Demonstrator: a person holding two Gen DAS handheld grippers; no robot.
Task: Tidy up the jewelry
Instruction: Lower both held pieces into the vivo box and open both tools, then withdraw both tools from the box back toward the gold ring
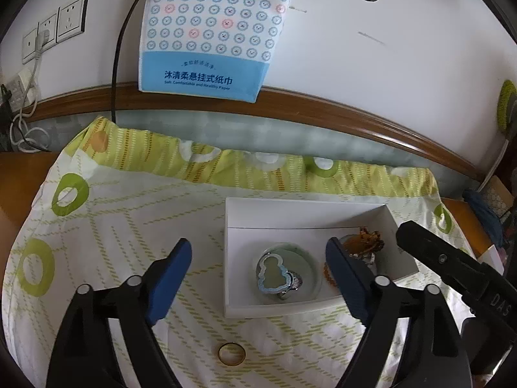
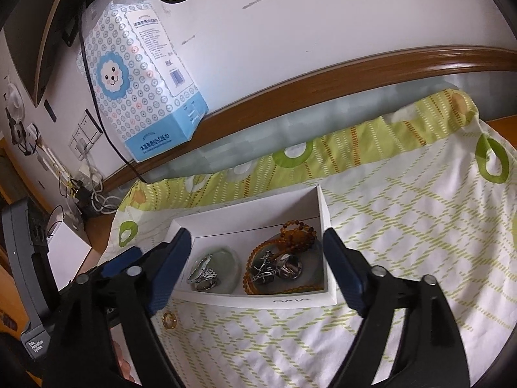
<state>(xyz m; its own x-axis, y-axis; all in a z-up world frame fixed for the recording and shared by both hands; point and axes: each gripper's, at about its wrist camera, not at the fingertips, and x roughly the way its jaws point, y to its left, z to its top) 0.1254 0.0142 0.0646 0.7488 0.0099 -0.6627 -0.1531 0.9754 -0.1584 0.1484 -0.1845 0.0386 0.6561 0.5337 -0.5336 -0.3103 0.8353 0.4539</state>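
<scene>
Grippers, left (image 1: pixel 258 258) and right (image 2: pixel 255 249), spread wide, empty; gold ring (image 1: pixel 231 353) on cloth.

my pads (image 1: pixel 168 286) matt blue rubbery, arms black plastic | box (image 1: pixel 290 208) smooth matt white card | cloth (image 1: pixel 129 226) soft printed cotton-like | ring (image 1: pixel 231 353) glossy gold metal | beads (image 2: pixel 297 236) shiny amber | rail (image 1: pixel 323 106) glossy wood
</scene>
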